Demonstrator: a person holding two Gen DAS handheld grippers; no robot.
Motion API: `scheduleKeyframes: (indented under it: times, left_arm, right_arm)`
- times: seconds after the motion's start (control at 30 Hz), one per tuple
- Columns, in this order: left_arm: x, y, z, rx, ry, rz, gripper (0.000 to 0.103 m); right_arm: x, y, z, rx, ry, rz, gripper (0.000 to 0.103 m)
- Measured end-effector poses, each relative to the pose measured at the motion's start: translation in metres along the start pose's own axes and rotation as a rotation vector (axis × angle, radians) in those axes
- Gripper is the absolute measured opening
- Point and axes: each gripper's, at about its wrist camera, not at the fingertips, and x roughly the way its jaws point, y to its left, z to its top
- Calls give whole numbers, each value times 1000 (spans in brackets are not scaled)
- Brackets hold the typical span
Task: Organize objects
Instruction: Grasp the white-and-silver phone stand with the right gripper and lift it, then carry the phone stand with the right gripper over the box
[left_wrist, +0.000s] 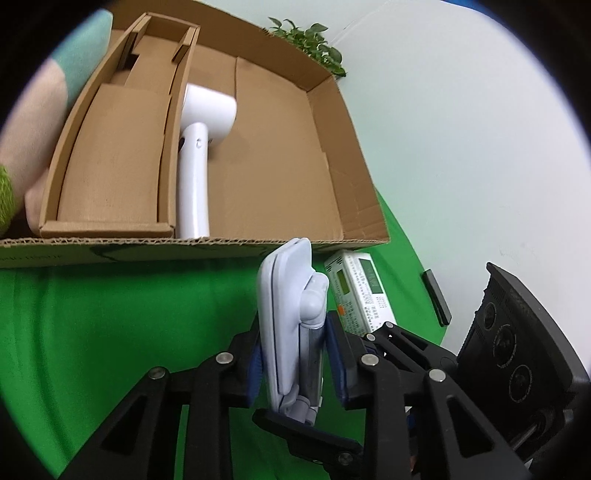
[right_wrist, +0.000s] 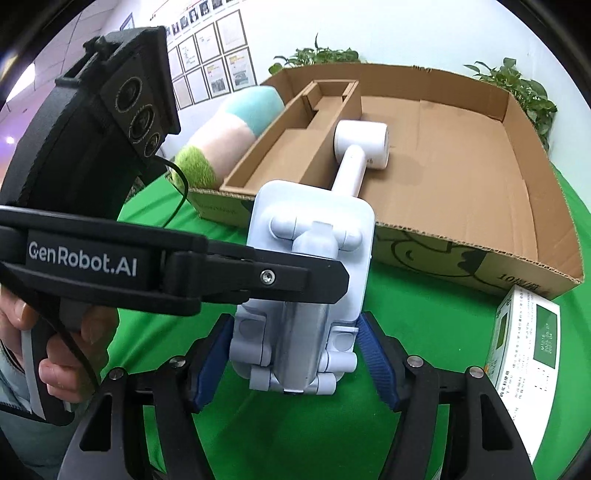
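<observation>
Between both jaws: folded phone stand (left_wrist: 291, 325), clamped, above green cloth (left_wrist: 110, 314)

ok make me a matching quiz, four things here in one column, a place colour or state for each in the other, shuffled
1 hair dryer
2 phone stand
3 white packet
4 plush pillow

A on the green cloth, at the carton's front corner
B pink, teal and green
C lying in the carton
D gripped by the left tongs

Pairs: 1-C, 2-D, 3-A, 4-B

The small box's (right_wrist: 524, 354) print is too small to read, its right side cut off.
</observation>
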Motion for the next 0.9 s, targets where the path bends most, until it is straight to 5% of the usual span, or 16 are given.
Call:
scheduleKeyframes:
  times: [0.5,0.9]
  left_arm:
    - [-16,-38,22,109,-55,-4,27]
    - [-30,-72,77,228,-137,19,27]
  right_arm:
    - [-39,-12,22,23,-132,-18,63]
    - [-59,-25,77,28,-242,-47,62]
